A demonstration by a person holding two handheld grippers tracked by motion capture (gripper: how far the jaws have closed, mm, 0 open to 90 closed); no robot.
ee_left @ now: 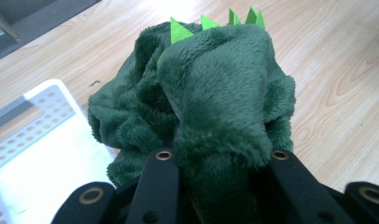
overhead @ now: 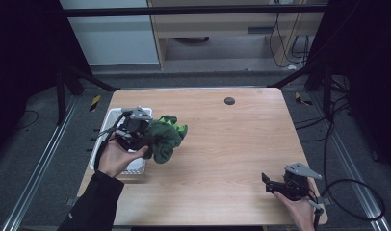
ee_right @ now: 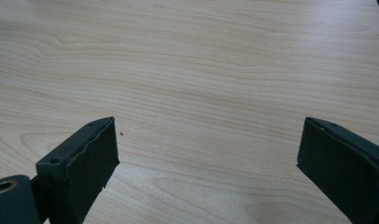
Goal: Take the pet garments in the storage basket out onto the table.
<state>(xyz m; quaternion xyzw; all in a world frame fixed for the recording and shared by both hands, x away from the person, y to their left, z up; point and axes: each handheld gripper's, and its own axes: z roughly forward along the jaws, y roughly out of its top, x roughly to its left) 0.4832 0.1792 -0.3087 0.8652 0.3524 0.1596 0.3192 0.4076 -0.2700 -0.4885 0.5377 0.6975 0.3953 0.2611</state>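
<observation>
While my left claw (ee_left: 220,161) pinches only a fold of the green plush toy (ee_left: 211,102), its bulk sagging ahead could slip free beside the white basket (ee_left: 33,116), my right claw (ee_right: 206,163) gaping empty.

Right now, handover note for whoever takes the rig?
Left gripper: shut on the green plush dinosaur, held beside the white perforated basket at the table's left edge.
Right gripper: open, holds nothing, low over bare wood near the right front corner.
Done: toy gripped.
Left: the toy is not in the basket yet; it likely goes in there, then release.
</observation>
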